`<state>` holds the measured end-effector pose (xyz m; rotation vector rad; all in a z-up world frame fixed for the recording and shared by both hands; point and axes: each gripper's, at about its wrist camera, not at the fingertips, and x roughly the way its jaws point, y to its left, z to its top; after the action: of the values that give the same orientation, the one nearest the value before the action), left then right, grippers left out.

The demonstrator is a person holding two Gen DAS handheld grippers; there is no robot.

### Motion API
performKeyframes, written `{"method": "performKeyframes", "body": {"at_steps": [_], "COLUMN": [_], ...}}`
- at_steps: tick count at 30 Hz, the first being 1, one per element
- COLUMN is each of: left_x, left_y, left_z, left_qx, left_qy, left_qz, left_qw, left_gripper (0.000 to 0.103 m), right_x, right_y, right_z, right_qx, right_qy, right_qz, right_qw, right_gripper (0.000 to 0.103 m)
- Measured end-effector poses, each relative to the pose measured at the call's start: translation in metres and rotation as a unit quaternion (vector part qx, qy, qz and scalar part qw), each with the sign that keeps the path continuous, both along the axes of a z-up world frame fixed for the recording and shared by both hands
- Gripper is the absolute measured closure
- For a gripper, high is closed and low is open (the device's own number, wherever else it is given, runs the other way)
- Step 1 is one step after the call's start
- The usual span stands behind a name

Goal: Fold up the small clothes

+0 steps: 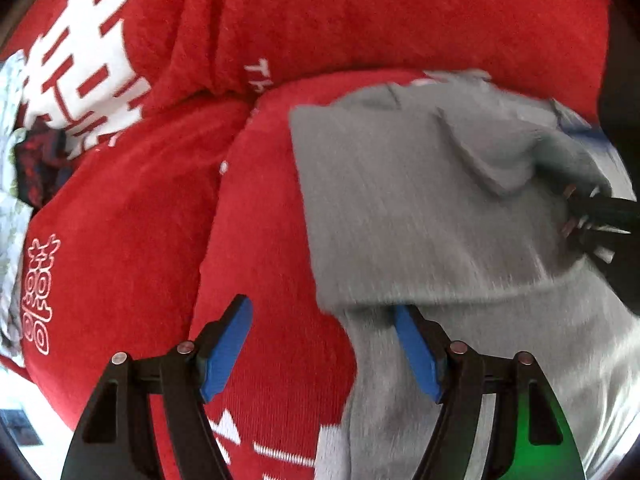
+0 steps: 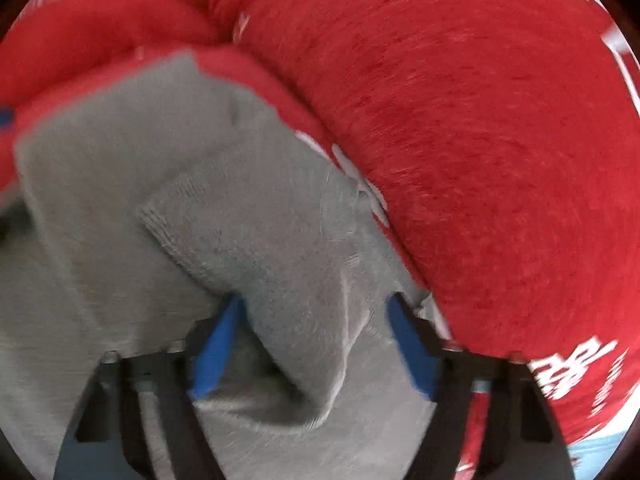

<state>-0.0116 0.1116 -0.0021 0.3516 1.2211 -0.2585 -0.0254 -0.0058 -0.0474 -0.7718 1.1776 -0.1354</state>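
Grey garment (image 2: 132, 216) spread on red bedding (image 2: 500, 168), a folded flap between the right tool's (image 2: 312, 344) part-open jaws, whether pinched unclear; left tool (image 1: 324, 348) wide, empty, at the cloth's left edge, the right nearer.

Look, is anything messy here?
Yes. The grey cloth isn't folded flat: a flap is bunched up crookedly on top, and the red blanket under it lies rumpled in big folds.
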Motion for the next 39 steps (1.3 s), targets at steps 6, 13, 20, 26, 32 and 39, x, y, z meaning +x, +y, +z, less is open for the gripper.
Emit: {"method": "performKeyframes", "body": {"at_steps": [6,13,20,26,32,39], "left_x": [0.008,0.017,0.015,0.008,0.01,0.015], "left_y": [0.005,0.009,0.003,-0.009,-0.007,0.011], "left_z": [0.003,-0.004,-0.003,-0.002,0.0,0.001], "left_qx": [0.014,0.024,0.039,0.077,0.069,0.036], "left_qy": [-0.03,-0.037,-0.038,-0.055,-0.046,-0.002], "left_qz": [0.057,0.055,0.05,0.031,0.048,0.062], "left_qw": [0.9979,0.9975,0.9973,0.995,0.9954,0.9974], "left_gripper": [0.029,0.029,0.029,0.029,0.029,0.018], "right_x": [-0.014,-0.106,-0.166,-0.139,-0.085,-0.158], "right_y": [-0.095,-0.215,-0.239,-0.247,-0.264,-0.263], "right_z": [0.065,0.029,0.02,0.026,0.032,0.034], "right_qx": [0.255,0.528,0.585,0.568,0.384,0.34], "right_qy": [-0.115,-0.158,-0.187,-0.141,-0.046,-0.06], "right_qz": [-0.214,-0.445,-0.523,-0.571,-0.582,-0.614], "right_qw": [0.936,0.706,0.591,0.576,0.715,0.71], "right_gripper": [0.089,0.084,0.034,0.03,0.027,0.041]}}
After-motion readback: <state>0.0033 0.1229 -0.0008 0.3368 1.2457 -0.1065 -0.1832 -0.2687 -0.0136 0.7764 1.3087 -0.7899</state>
